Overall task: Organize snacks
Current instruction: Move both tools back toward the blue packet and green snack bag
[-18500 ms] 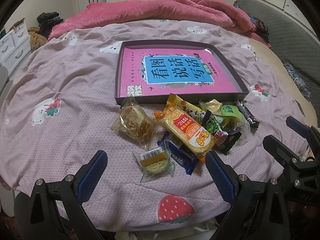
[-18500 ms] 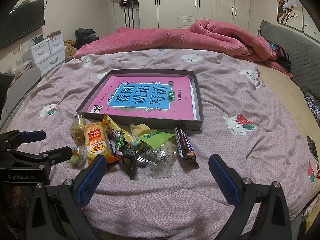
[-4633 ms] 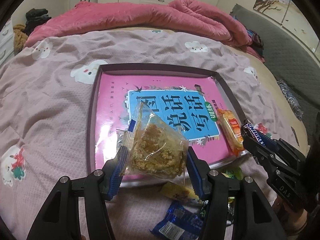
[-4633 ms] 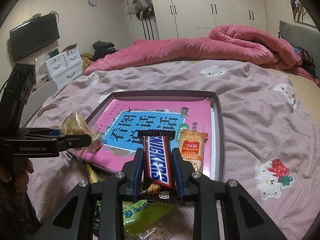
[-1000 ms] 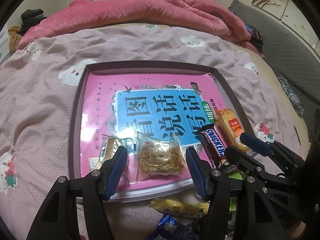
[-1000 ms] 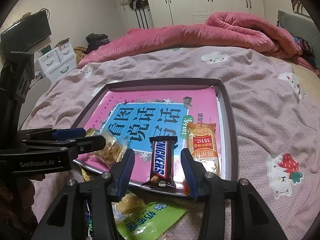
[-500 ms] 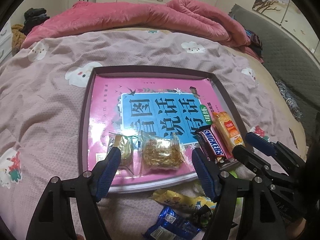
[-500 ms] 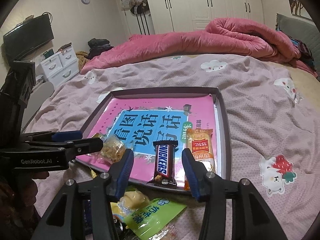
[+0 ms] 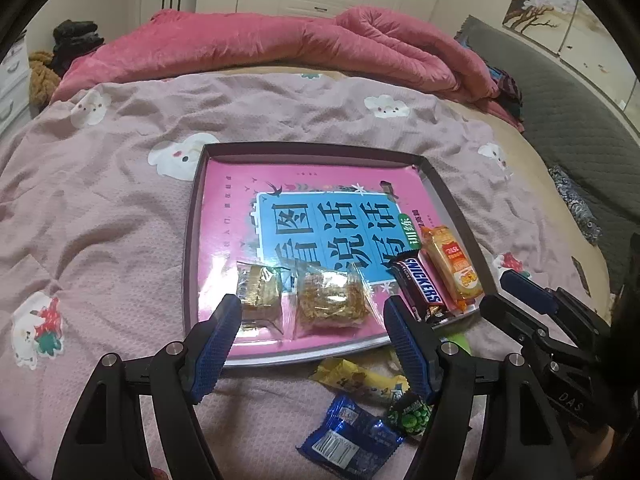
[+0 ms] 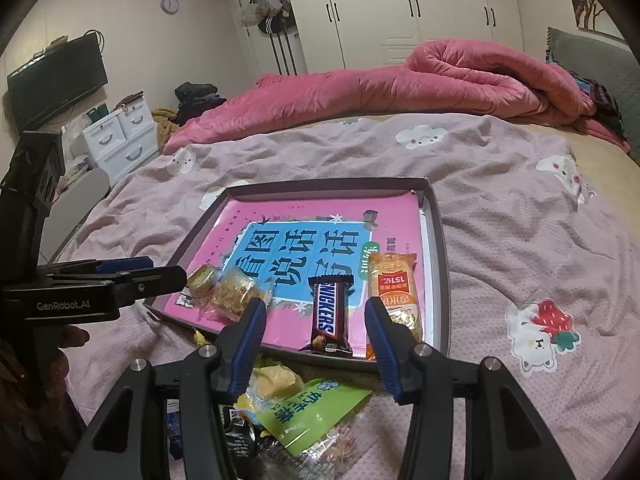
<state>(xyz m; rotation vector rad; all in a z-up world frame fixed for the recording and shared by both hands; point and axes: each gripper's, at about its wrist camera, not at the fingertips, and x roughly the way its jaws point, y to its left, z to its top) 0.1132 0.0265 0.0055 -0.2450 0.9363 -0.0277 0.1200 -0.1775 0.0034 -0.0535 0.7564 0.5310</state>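
Note:
A dark tray [image 9: 192, 240] with a pink book [image 9: 228, 208] in it lies on the bed. Along its near edge lie a small gold cake pack [image 9: 258, 290], a clear crispy-rice pack [image 9: 330, 298], a Snickers bar [image 9: 420, 292] and an orange pack [image 9: 452, 264]. My left gripper [image 9: 312, 312] hovers open over the near rim, with the crispy-rice pack lying free beyond its fingers. My right gripper [image 10: 314, 312] is open too, and the Snickers bar [image 10: 330, 316] lies flat on the tray [image 10: 440, 260] between its tips, untouched. Both grippers are empty.
Loose snacks lie on the bedspread in front of the tray: a yellow pack [image 9: 360, 380], a blue pack [image 9: 348, 436], a green pea pack [image 9: 410, 414], a light-green bag [image 10: 312, 408]. A rolled pink duvet [image 9: 280, 48] lies across the far side of the bed.
Both grippers have drawn back and risen a little from the tray. The left jaws have widened, and the crispy-rice pack stays on the tray. The Snickers bar has not moved.

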